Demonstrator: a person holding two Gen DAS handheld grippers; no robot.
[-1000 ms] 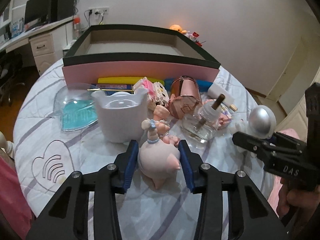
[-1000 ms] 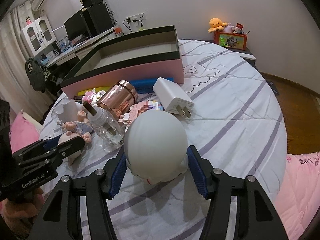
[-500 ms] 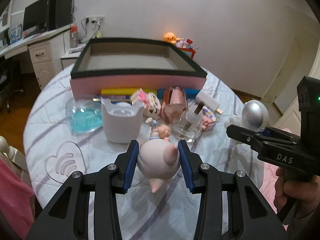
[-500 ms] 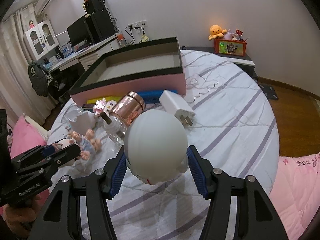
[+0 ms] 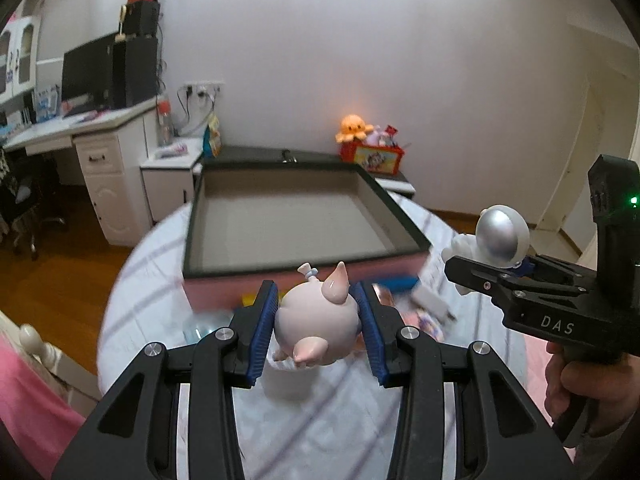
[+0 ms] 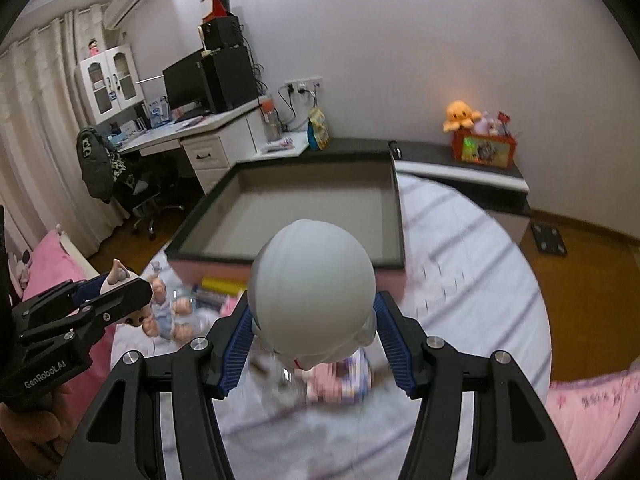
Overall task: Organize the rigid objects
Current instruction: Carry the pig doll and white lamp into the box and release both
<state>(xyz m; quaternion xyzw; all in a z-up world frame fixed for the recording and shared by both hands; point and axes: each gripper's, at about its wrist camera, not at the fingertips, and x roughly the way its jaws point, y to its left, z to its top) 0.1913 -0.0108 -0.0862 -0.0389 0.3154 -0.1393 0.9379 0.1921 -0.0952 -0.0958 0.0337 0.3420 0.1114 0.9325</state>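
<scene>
Pig figure (image 5: 316,320): pale pink, darker pink ears/feet. Astronaut figure (image 6: 314,292): white, silver visor. Gripper pads (image 5: 266,320): blue, ribbed; frames black. Box (image 5: 400,220): pink outside, black rim, grey inside. Bedsheet (image 6: 460,248): white w/ lilac stripes.

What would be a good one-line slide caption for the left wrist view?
Left claw grips a pink pig figurine before an empty tray.

You hold a pink pig figurine (image 5: 318,322), rump toward you and tilted, between the left tongs (image 5: 318,326). You hold a white astronaut figure (image 6: 314,294) with a silver visor, its domed helmet uppermost, between the right tongs (image 6: 316,344). Both hang above the bed's near edge, before the pink tray (image 5: 404,240), which is open and shows a bare grey floor.
</scene>
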